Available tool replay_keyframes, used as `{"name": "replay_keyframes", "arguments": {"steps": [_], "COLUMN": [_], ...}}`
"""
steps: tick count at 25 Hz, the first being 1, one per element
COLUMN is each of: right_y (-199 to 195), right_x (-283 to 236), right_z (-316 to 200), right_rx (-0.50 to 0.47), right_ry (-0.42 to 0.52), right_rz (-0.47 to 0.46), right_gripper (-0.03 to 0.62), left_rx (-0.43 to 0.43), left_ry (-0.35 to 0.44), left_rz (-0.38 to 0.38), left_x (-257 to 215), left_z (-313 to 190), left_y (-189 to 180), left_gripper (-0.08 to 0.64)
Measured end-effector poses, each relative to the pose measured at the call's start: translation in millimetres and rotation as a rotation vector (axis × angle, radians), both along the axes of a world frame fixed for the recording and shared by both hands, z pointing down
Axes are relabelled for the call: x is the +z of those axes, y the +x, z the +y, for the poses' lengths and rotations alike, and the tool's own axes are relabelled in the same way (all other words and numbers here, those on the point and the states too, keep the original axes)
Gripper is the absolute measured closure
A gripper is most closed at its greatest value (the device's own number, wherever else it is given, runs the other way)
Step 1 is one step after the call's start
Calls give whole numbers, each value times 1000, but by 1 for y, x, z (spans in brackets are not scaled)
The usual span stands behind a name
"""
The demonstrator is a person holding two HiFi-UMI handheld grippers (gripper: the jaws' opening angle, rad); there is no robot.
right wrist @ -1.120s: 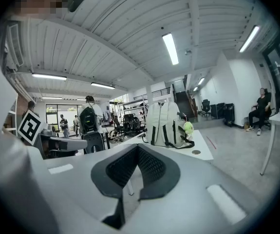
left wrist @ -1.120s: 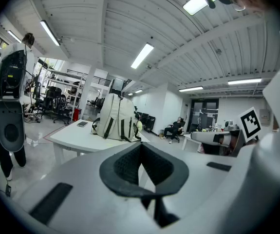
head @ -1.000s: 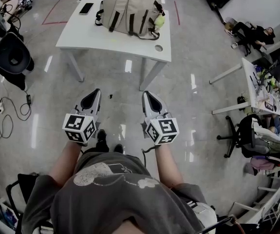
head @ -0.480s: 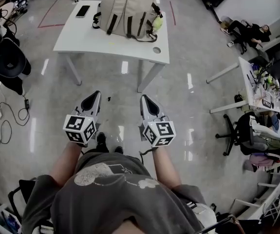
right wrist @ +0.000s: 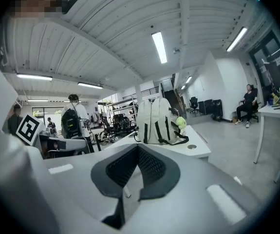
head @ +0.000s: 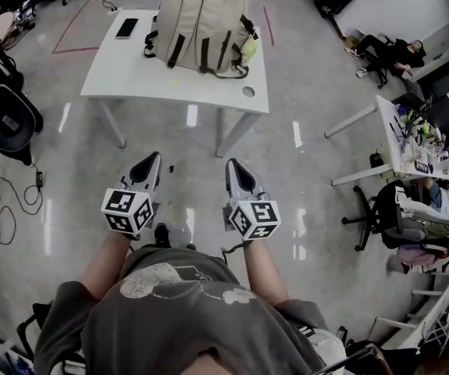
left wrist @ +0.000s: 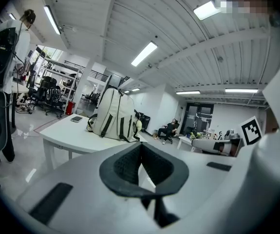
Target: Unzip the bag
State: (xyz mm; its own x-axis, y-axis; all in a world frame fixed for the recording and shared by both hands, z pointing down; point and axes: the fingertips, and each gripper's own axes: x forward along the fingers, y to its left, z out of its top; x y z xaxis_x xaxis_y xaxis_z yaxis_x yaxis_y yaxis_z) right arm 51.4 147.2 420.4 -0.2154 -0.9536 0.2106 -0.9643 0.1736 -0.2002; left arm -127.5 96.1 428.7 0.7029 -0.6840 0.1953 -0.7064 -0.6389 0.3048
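Observation:
A beige backpack (head: 201,22) with dark straps stands upright on a white table (head: 130,73) ahead of me, with a green plush ball (head: 248,48) hanging at its right side. It also shows in the left gripper view as the backpack (left wrist: 113,119) and in the right gripper view as the backpack (right wrist: 155,121). My left gripper (head: 152,159) and right gripper (head: 232,165) are held side by side over the floor, well short of the table. Both point at it. The left gripper (left wrist: 140,147) and the right gripper (right wrist: 138,150) are shut with nothing between their pads.
A phone (head: 126,28) lies on the table left of the backpack. A dark office chair (head: 5,119) and floor cables (head: 5,201) are at the left. A cluttered desk (head: 411,143) and chairs stand at the right. A seated person (head: 388,49) is far right.
The table and backpack have slid lower in the head view, so I am closer to them. Both grippers keep the same shut pose in front of me.

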Motion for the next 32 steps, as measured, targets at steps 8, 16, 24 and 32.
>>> {"name": "replay_keyframes", "arguments": {"steps": [8,16,24,32], "right_y": [-24,-36,-13,18], "right_x": [18,30,45,49], "right_z": [-36,-57,-94,-187], "right_rx": [17,27,37,-4], "right_ry": [-30,-61,-71,-60], "right_rz": [-12,-4,-20,-48], "right_gripper": [592,592,592,592], "left_rx": [28,57,66,28], "left_ry": [-14,-41,-31,-47], "left_rz": [17,19,-1,-24], "left_x": [12,20,31,37], "left_z": [-29,-53,-79,-153], "left_y": [-15,-22,-5,22], "left_gripper": [554,554,554,554]}}
